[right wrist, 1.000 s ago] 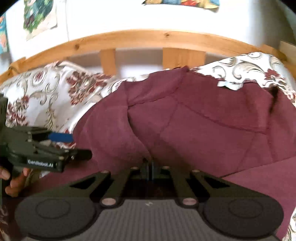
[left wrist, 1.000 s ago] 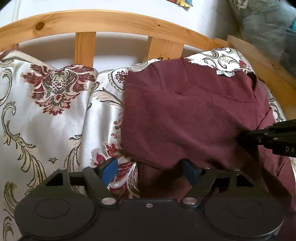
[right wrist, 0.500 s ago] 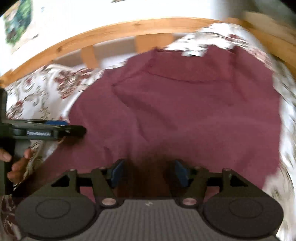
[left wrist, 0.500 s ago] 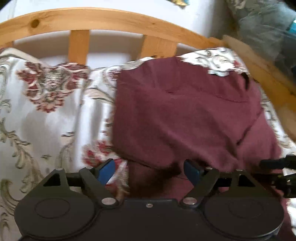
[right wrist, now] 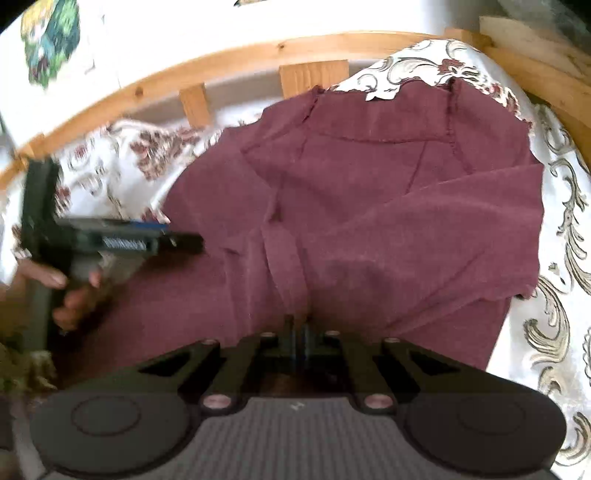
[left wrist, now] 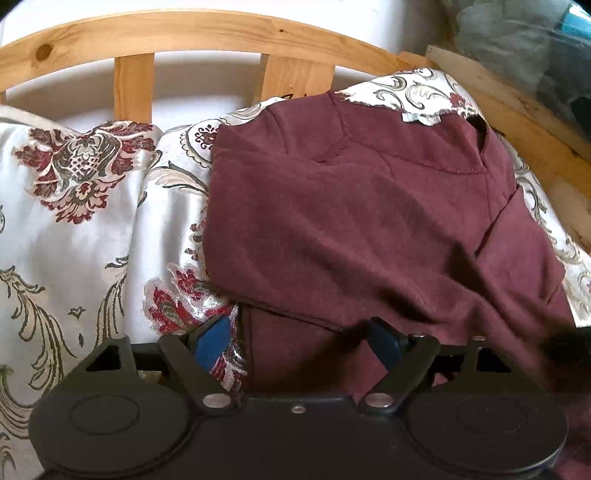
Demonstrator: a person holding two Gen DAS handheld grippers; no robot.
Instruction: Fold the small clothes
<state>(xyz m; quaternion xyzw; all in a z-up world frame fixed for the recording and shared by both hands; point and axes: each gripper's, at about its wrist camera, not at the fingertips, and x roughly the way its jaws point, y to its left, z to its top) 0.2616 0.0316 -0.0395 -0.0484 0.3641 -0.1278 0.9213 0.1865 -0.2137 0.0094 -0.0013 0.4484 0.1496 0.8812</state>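
Right tongs I read as clamped on a fold of the maroon garment, having just closed; left tongs gape wide over its near edge, gripping nothing; garment lies on the patterned bedspread.

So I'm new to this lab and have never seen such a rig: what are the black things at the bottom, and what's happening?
There is no robot here. A person holds a two-finger gripper in each hand, and each carries a camera looking along its fingers. The left gripper stands open over the near edge of a maroon garment with nothing pinched; the other view shows a hand holding it. The right gripper is shut on a fold of that garment. The garment lies on a white bedspread with red and grey ornaments, in front of a wooden rail. The job is folding small clothes.
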